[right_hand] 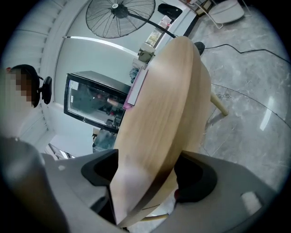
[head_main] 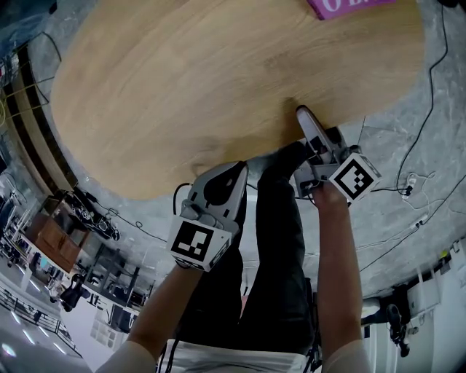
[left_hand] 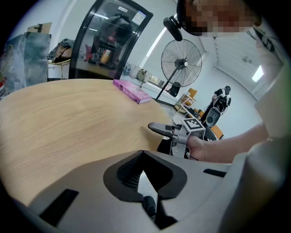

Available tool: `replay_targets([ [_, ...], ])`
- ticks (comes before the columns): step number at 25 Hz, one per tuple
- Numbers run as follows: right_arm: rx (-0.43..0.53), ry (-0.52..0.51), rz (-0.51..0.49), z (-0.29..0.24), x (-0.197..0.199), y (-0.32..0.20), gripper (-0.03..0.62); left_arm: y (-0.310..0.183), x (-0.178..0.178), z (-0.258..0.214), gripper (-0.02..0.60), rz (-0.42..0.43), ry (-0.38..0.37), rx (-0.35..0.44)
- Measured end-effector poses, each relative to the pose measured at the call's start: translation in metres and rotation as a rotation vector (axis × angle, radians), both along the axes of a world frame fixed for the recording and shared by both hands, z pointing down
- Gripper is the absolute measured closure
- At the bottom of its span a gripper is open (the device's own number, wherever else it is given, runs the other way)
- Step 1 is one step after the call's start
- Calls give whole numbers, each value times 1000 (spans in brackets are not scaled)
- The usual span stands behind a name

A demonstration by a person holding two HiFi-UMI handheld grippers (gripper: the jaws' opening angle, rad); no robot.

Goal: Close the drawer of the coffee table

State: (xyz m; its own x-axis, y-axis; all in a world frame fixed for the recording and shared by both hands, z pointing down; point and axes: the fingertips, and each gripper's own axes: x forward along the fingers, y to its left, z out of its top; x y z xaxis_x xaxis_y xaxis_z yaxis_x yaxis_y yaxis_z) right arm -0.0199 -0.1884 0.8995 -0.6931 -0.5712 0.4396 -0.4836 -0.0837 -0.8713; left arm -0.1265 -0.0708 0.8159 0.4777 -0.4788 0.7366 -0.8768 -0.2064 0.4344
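Observation:
The oval wooden coffee table (head_main: 218, 87) fills the head view. My right gripper (head_main: 306, 122) is at its near edge: one jaw lies flat on the top and the other is hidden underneath. In the right gripper view the table's edge (right_hand: 168, 100) fills the gap of the right gripper (right_hand: 145, 177), and both pads rest against the wood. A darker panel (right_hand: 193, 118) sits under the rim; no drawer can be made out. My left gripper (head_main: 234, 173) hangs shut just off the near edge, holding nothing. In the left gripper view, the left gripper (left_hand: 143, 154) faces the tabletop (left_hand: 68, 118) and the right gripper (left_hand: 159, 129).
A pink box (head_main: 342, 6) lies on the far side of the table. The person's dark-trousered legs (head_main: 280, 240) stand between the grippers. Cables (head_main: 429, 95) run over the marble floor at the right. A standing fan (left_hand: 181, 61) and a glass cabinet (left_hand: 109, 41) are beyond the table.

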Motion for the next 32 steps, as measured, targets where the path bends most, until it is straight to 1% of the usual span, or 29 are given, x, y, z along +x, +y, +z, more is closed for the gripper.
replay_targets([
  [2,4,6,-6,1,1,0,204,-1,0,-1,577,0,-1,4],
  [7,-24,10,-5,3,0,4,204,1,-7,0,577,-9,-14,8],
  [8,-24,12,-9,2,0,6,214,2,-8,0,577,-10,-19,8],
  [12,-29,21,-21,-4,1,17,286,5,-9,-2,577,-1,-33,13],
  [15,-43,60,-35,-7,7,30,308,10,-8,-6,577,15,-37,16],
  [17,-53,91,-41,-9,16,40,352,16,-3,-10,577,29,-39,15],
  [19,-56,117,-46,-13,26,49,363,21,5,-13,577,50,-42,19],
  [21,-46,145,-56,-19,35,56,389,23,12,-18,577,73,-47,29],
  [24,-29,165,-64,-37,48,69,407,28,26,-33,577,105,-53,45],
  [26,-26,176,-67,-56,56,79,413,33,34,-48,577,121,-57,47],
  [28,-17,199,-80,-77,61,88,433,37,40,-66,577,134,-59,52],
  [32,52,270,-120,-126,70,85,461,27,51,-99,577,171,-61,77],
])
